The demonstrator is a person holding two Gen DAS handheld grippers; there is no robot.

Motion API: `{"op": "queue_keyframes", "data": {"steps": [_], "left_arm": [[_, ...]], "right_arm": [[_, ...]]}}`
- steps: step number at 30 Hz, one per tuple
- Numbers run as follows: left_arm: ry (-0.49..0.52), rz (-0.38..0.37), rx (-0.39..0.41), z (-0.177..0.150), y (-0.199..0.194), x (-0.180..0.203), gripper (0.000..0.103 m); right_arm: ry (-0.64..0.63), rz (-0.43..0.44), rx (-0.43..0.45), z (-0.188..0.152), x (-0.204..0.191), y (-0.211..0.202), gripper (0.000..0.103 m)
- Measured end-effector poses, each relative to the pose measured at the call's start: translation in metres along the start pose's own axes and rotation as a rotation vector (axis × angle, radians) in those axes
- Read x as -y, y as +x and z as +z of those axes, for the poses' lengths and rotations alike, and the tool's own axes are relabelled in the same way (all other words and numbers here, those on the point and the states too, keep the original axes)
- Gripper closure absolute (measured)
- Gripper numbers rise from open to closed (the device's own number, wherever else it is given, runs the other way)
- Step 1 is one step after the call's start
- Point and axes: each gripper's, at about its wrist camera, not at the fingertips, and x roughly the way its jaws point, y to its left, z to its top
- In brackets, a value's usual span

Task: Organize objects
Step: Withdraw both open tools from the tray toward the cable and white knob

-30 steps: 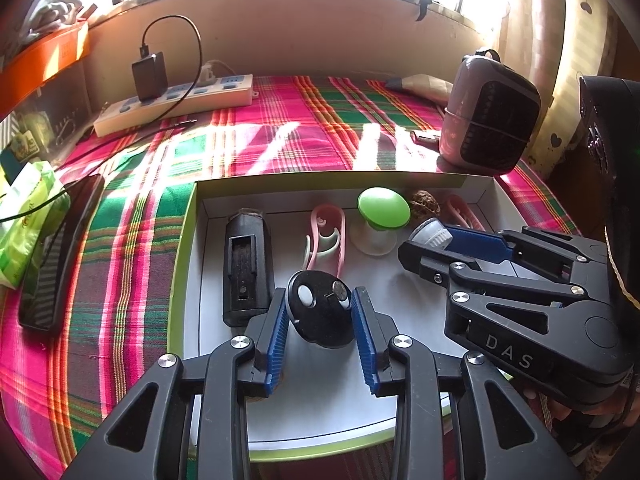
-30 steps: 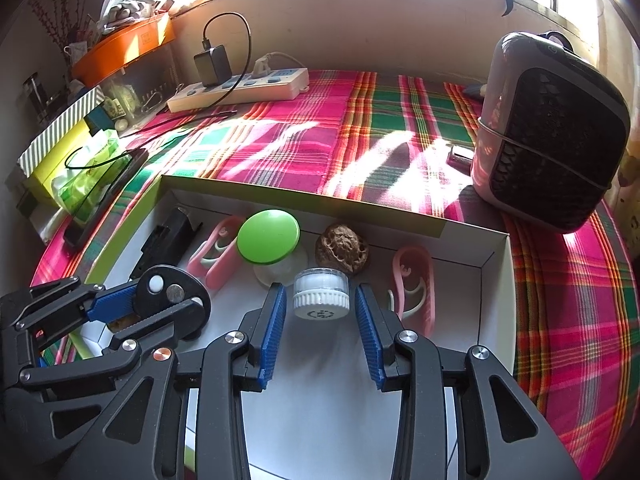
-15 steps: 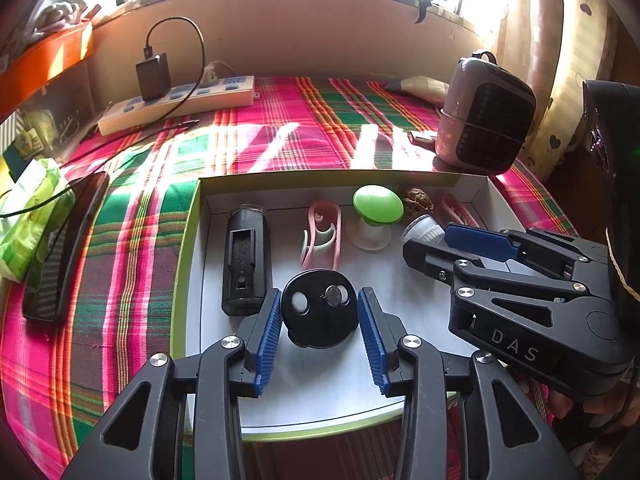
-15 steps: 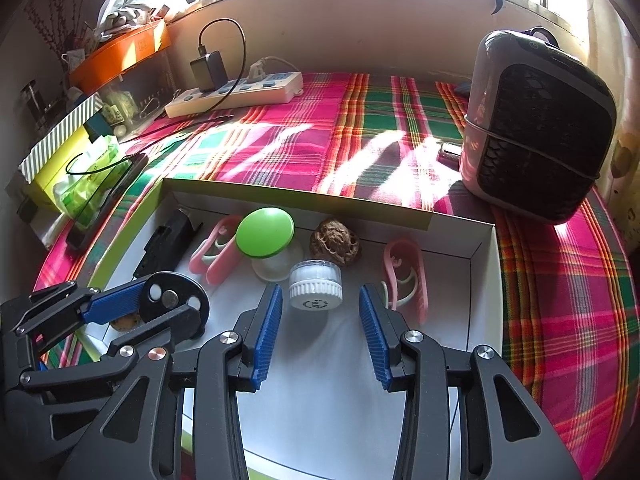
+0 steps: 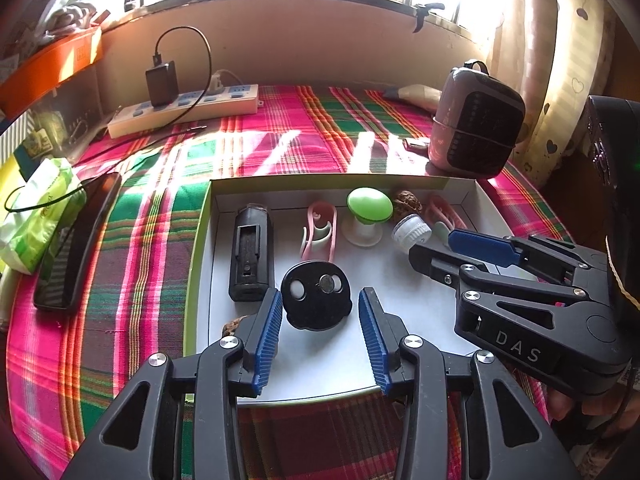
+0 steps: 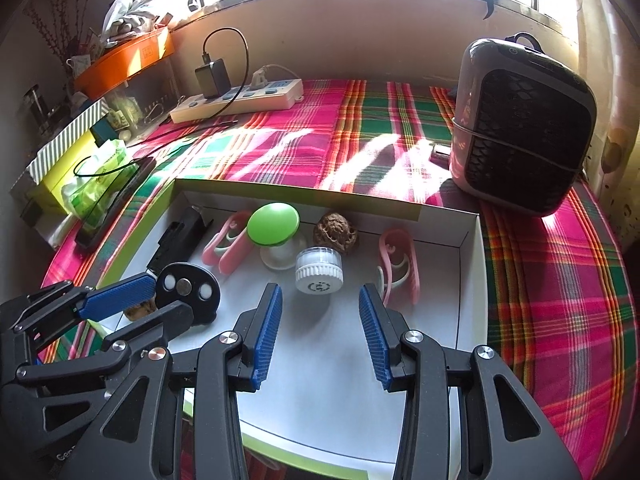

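A shallow white box (image 5: pixel 320 368) with a green rim lies on the plaid cloth. My left gripper (image 5: pixel 320 294) is open, and a black disc (image 5: pixel 316 300) lies flat on the box floor between its blue pads with a small gap on each side. My right gripper (image 6: pixel 320 289) is open too, and a white ribbed cap (image 6: pixel 319 270) lies just beyond its fingertips, untouched. Further back in the box are a black oblong device (image 5: pixel 252 252), two pink clips (image 5: pixel 319 230) (image 6: pixel 398 266), a green-topped knob (image 5: pixel 369 206) and a walnut (image 6: pixel 335 232).
A pink and black heater (image 6: pixel 520 136) stands behind the box at the right. A power strip (image 5: pixel 184 114) with a charger lies by the back wall. A dark phone (image 5: pixel 76 240) and a green tissue pack (image 5: pixel 36 212) lie left of the box.
My left jaws have opened off the black disc, which now lies flat in the box. My right jaws have widened and drawn back from the white cap.
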Motion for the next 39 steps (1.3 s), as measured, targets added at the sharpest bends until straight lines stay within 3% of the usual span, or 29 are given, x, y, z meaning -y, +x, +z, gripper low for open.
{"op": "queue_keyframes", "data": {"steps": [31, 34, 39], "left_arm": [[0.017, -0.019, 0.075, -0.042, -0.053, 0.013, 0.065], [0.023, -0.020, 0.083, -0.048, -0.056, 0.016, 0.065], [0.038, -0.034, 0.078, -0.057, -0.058, 0.022, 0.065]], "right_arm": [[0.024, -0.003, 0.107, -0.046, -0.010, -0.063, 0.061], [0.026, -0.022, 0.127, -0.054, -0.010, -0.071, 0.051], [0.006, -0.040, 0.140, -0.064, -0.011, -0.082, 0.050]]}}
